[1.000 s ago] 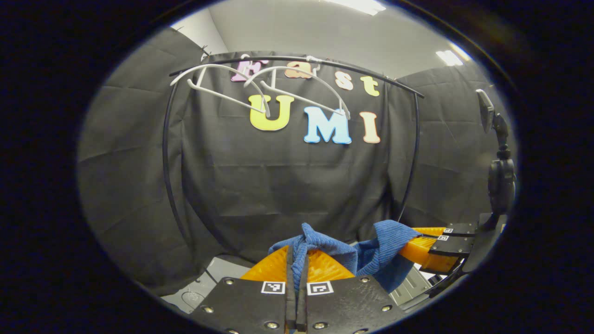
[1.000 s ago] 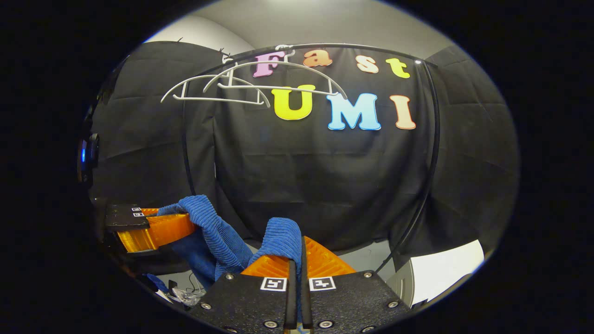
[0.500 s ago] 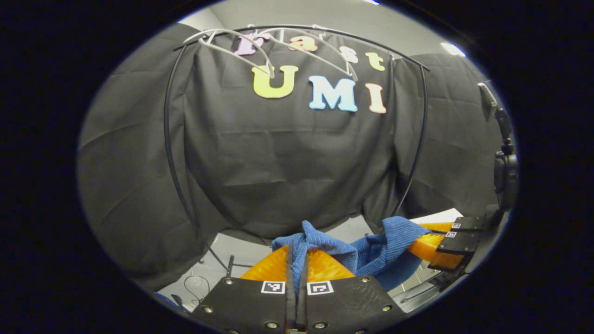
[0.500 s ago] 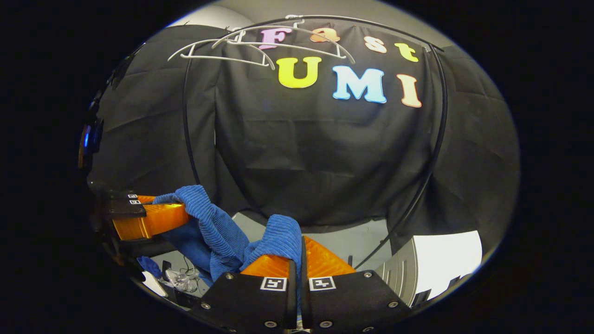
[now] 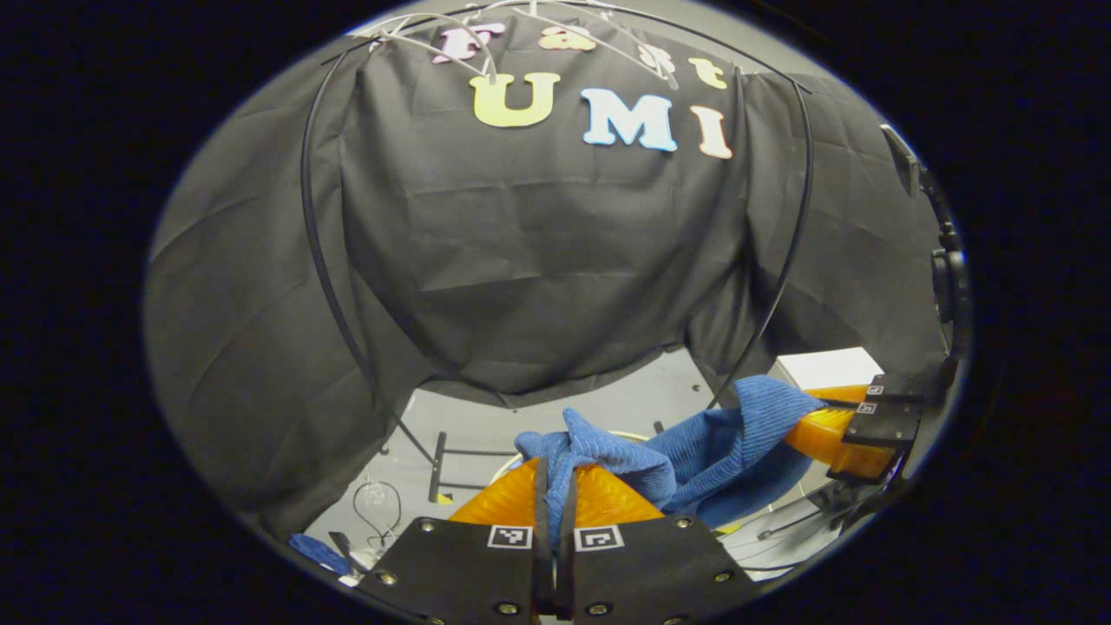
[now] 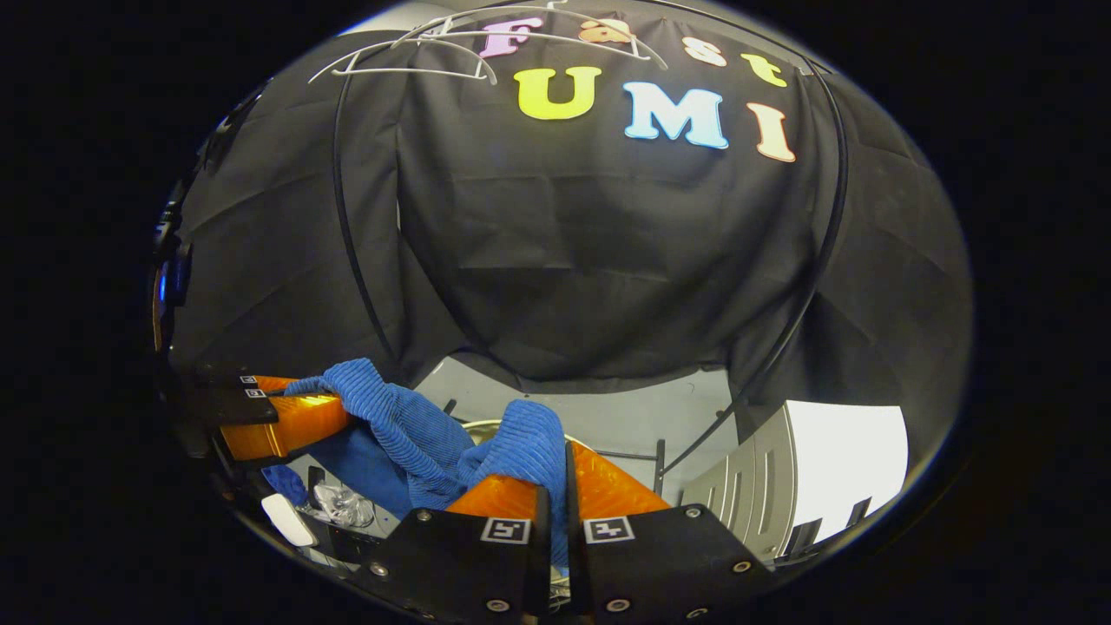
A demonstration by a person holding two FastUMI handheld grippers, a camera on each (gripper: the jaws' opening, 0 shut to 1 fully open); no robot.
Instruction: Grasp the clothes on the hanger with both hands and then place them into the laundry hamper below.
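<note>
A blue ribbed garment [image 5: 703, 443] hangs slack between my two grippers. In the left gripper view my left gripper [image 5: 555, 464] is shut on a bunched end of it, and the right gripper [image 5: 794, 425] holds the other end at the right. In the right gripper view my right gripper [image 6: 566, 451] is shut on a fold of the garment [image 6: 521, 443], with the left gripper [image 6: 338, 408] at the left clamping its own end. Two bare white hangers [image 6: 408, 65] hang on the rack bar far above. A pale round hamper rim [image 6: 486, 425] peeks out below the cloth.
The rack's black frame [image 5: 317, 260] arches up both sides in front of the black cloth wall. Its base bars [image 5: 438, 456] rest on the grey floor. A white cabinet [image 6: 833, 469] stands at the right. Cables and small clutter [image 6: 334, 503] lie at the lower left.
Both grippers have come down with the garment still clamped. The hangers have slid to the top edge of both views, and the floor and hamper rim have come into sight.
</note>
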